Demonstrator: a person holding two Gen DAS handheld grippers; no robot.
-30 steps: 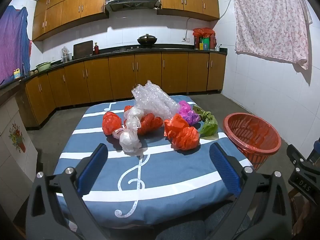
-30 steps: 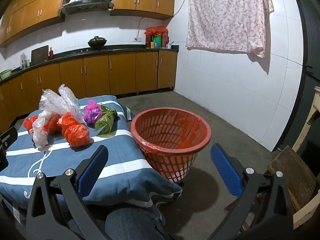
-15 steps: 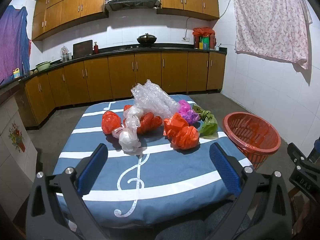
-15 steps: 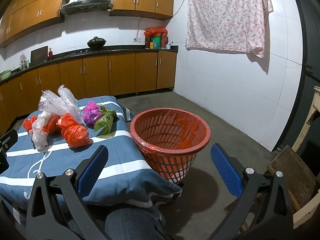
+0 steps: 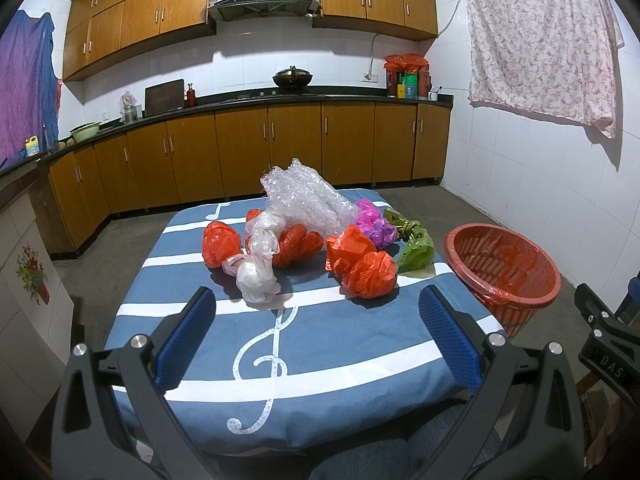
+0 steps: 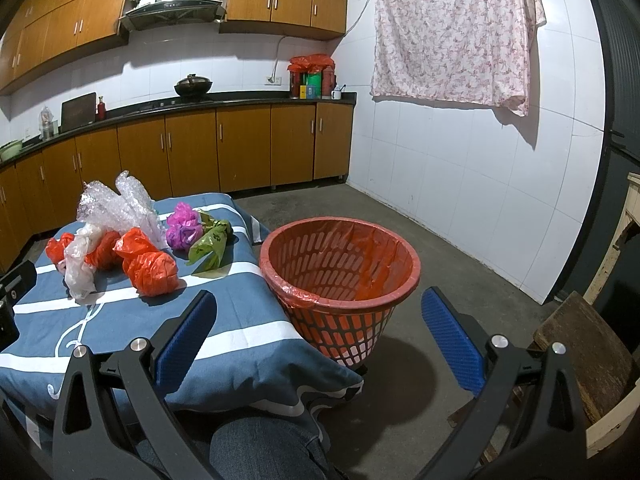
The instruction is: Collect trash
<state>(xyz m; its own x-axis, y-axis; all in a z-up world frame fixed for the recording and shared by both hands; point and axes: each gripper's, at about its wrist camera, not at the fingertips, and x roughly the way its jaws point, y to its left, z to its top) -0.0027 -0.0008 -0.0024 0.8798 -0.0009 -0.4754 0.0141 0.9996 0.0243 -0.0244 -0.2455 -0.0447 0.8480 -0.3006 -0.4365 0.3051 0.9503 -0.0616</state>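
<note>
Your left gripper [image 5: 316, 334] hangs spread wide and empty above the near edge of the blue striped tablecloth [image 5: 340, 344]; your right gripper [image 6: 318, 338] is likewise splayed, holding nothing, aimed past the table corner at the floor. Just beyond, the red basket [image 6: 400, 252] stands on the floor beside the table, lined and apparently empty. To start well, reach for the nearest piece, the orange bag [image 5: 370, 268] or the white bag [image 5: 256, 272], and pinch a bunched fold, since thin plastic slips. Farther back lie the purple bag [image 5: 376, 226], green bag [image 5: 418, 246] and bubble wrap [image 5: 304, 196].
</note>
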